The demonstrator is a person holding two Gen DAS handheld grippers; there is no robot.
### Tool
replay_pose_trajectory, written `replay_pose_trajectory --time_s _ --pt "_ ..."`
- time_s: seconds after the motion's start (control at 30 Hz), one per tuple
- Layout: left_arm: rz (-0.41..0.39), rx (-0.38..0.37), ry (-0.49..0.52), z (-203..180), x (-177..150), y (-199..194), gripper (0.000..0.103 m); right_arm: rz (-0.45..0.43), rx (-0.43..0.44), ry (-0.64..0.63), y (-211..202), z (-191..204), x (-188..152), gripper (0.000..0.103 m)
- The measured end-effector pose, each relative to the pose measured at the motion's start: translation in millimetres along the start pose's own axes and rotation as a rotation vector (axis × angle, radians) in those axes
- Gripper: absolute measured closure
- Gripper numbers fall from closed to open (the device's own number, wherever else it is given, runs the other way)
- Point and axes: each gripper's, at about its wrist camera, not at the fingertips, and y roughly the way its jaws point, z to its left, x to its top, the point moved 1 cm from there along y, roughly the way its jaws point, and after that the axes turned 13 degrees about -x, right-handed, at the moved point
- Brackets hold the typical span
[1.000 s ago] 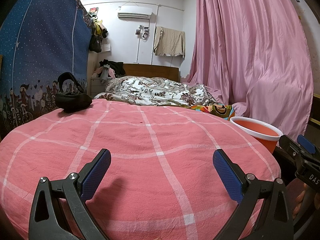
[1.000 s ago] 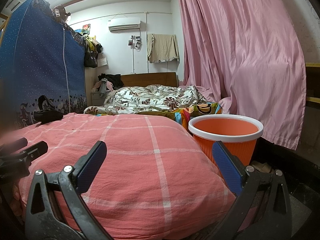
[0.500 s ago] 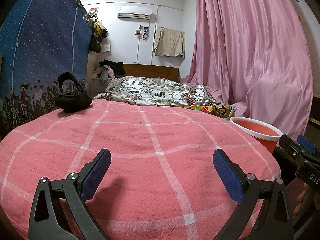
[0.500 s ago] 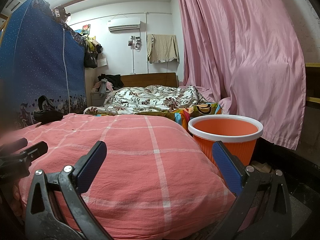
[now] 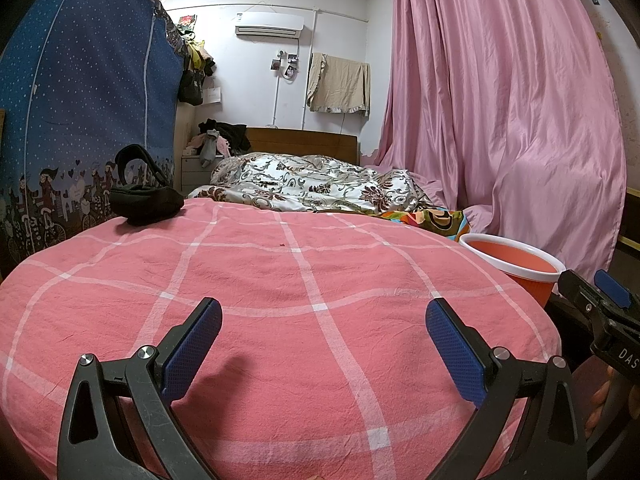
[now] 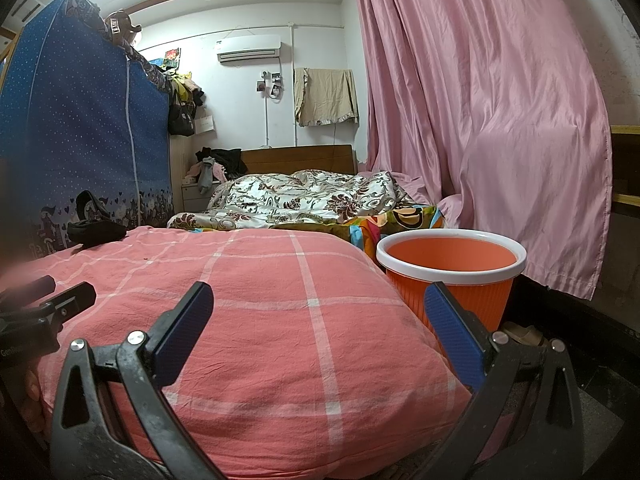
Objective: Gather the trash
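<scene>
tongs [image 5: 323, 336] agape above pink quilt [image 5: 280, 280]

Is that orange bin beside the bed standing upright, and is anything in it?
Upright: the orange ribbed plastic bin with white rim shows a level rim. Contents: cannot tell; only its inner wall shows.

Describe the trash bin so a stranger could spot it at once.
Start at the pink checked quilt and follow it to its right edge, below the pink curtain. There the trash bin stands on the floor: a ribbed orange bucket with a white rim, the only round container around.
</scene>
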Motion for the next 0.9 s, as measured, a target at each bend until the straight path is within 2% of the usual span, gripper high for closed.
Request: replay_pose_trajectory --time_s 0.9 --pt "0.0 0.0 -0.027 5.5 -3.4 -1.5 0.003 0.007 0.002 -0.001 0.8 -0.3 -4.8 0.0"
